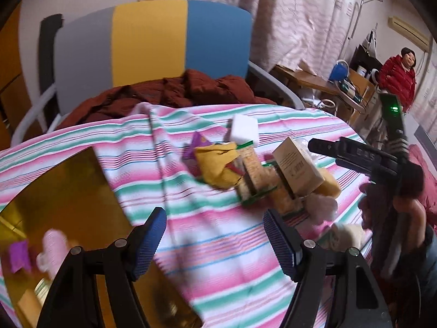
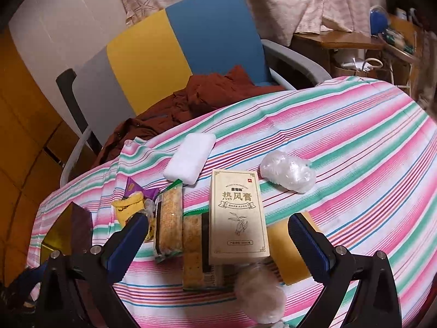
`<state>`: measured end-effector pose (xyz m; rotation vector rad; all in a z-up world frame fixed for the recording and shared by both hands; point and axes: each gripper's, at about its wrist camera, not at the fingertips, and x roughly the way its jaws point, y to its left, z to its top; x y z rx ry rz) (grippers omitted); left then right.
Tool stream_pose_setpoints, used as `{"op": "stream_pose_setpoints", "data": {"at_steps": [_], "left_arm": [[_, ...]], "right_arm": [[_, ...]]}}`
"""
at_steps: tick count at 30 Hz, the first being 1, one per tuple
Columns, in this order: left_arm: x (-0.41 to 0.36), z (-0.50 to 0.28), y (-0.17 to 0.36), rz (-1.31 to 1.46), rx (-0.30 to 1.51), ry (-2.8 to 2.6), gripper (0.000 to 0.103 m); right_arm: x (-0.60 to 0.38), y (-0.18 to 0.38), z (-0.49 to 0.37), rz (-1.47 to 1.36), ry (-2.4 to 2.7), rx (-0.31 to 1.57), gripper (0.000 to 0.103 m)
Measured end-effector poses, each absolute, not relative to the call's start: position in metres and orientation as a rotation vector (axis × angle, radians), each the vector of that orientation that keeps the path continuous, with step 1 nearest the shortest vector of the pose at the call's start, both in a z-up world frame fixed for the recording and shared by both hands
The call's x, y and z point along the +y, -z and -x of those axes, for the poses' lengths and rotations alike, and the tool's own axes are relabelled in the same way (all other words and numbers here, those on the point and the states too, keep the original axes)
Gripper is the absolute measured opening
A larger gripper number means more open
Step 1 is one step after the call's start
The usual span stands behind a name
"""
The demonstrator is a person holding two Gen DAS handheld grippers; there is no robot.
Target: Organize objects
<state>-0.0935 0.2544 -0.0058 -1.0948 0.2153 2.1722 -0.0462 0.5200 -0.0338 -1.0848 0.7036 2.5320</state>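
At twelve o'clock we see a chair; a white sponge lies beyond our tan box. Both grippers gape, empty.

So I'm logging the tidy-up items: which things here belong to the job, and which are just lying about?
For the job: tan box, white sponge, wrapped snack bars, yellow pouch, crumpled plastic wrap, gold tray.

Lying about: chair, brown jacket, side desk.
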Motion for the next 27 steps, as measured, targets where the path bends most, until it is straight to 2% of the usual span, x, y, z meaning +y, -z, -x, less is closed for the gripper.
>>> {"op": "stream_pose_setpoints", "data": {"at_steps": [11,21,23,24,27], "left_arm": [[0.312,0.157,0.046,1.254,0.122,-2.12,0.074],[0.335,0.189,0.074,1.335,0.041,-2.08,0.074],[0.338,0.192,0.081,1.359,0.03,-2.058,0.063],[0.339,0.192,0.084,1.365,0.038,-2.049,0.053],[0.339,0.187,0.084,1.324,0.051,-2.036,0.042]], "right_arm": [[0.534,0.037,0.044,1.077,-2.492,0.812,0.103],[0.532,0.043,0.052,1.125,-2.497,0.793,0.103],[0.531,0.045,0.054,1.138,-2.491,0.773,0.103],[0.531,0.046,0.054,1.143,-2.488,0.768,0.103],[0.53,0.049,0.057,1.169,-2.48,0.743,0.103]]}}
